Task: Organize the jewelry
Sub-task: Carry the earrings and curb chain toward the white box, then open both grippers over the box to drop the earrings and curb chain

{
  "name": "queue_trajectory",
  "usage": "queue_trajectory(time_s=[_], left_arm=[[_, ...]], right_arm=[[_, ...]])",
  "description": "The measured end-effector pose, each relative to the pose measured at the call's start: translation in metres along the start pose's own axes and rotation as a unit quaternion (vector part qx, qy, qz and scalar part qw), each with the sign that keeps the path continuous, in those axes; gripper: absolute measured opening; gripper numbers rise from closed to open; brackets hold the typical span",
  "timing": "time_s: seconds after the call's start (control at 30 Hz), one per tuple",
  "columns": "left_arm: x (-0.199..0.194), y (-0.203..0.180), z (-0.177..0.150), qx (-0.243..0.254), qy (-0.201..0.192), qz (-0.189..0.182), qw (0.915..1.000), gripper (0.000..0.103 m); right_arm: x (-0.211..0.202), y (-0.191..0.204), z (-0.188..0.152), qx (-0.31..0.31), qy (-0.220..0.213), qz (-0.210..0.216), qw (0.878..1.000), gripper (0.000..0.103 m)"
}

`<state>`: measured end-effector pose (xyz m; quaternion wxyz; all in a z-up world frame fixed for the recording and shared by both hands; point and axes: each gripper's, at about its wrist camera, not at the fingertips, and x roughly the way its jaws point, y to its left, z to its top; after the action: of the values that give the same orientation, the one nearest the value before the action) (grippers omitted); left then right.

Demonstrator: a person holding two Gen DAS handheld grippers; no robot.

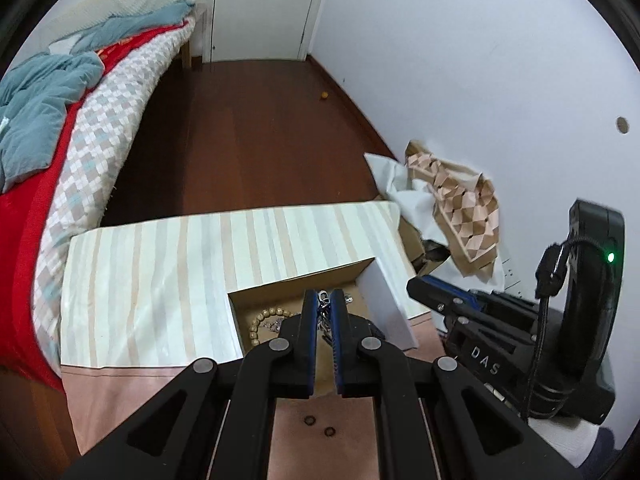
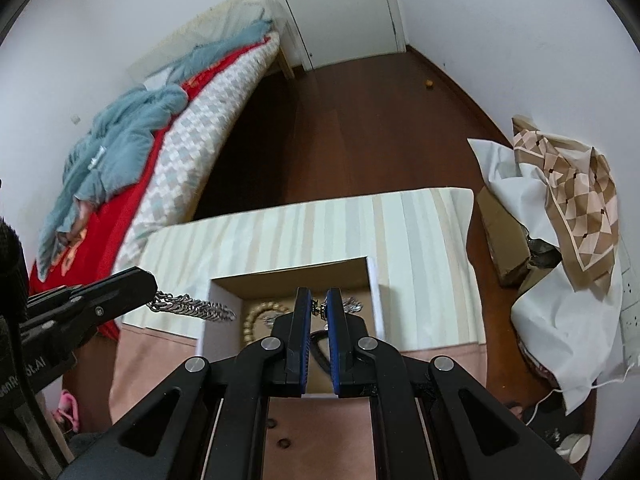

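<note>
Bed [image 2: 168, 140]: far left, red cover and blue quilt, well apart from the work.
Table [image 1: 152, 272]: striped cloth toward the back, pink cloth nearer the grippers.
Box [image 2: 374, 280]: open, white-walled, cardboard floor, resting on the striped cloth.
Bead bracelet [image 2: 256, 314]: pale wooden beads, lying on the box floor at its left side.
Left gripper [image 1: 325, 300]: fingers nearly together, clenched on a metal chain [image 2: 192, 306]. In the right wrist view the chain hangs out from the tips toward the box's left wall, its free end over or at the rim; contact cannot be told.
Right gripper [image 2: 319, 308]: fingers close, pinching a small silver piece [image 2: 319, 309], perhaps an earring, held above the box interior.
Silver jewelry [image 2: 352, 303]: small tangle on the box floor, just beside the right gripper's tip.
Dark strap [image 2: 320, 346]: a loop on the box floor under the right gripper; its kind is unclear.
Two small rings [image 1: 318, 426]: on the pink cloth in front of the box, outside it.
Bags [image 2: 560, 200]: white and patterned, on the floor at far right.
Stage, as judged: both pieces held for dropping into the box.
Risk one: the chain's trailing end may drape over the wall and slide out on release.
Risk two: the small piece may cling to the blue pads [image 2: 304, 312] or fall into the tangle and snag.
Risk three: both grippers crowd one opening and could knock together.
</note>
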<state>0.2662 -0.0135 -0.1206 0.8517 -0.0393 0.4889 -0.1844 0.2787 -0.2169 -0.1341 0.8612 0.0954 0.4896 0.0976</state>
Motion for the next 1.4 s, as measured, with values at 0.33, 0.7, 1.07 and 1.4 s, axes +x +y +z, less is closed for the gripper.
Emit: queue_trajectory(time_s=[0.33,0.7,1.07,1.4], left_arm=[[0.044,0.014,-0.029,-0.021,0.069,0.013,0.9973,0.006],[0.033,0.039,-0.034,-0.067,0.054,0.100,0.9913,0.066],[0.018,0.053,-0.055,-0.074,0.021,0.165,0.9834,0.096],[-0.003,0.046,-0.080,-0.067,0.007,0.199,0.9776,0.103]], right_arm=[[0.060,-0.009,0.018,-0.023,0.073,0.003,0.997,0.008],[0.078,-0.014,0.021,0.022,0.114,0.040,0.992,0.056],[0.040,-0.006,0.003,-0.021,0.065,-0.055,0.996,0.086],[0.019,0.013,-0.043,-0.068,0.065,-0.138,0.986,0.102]])
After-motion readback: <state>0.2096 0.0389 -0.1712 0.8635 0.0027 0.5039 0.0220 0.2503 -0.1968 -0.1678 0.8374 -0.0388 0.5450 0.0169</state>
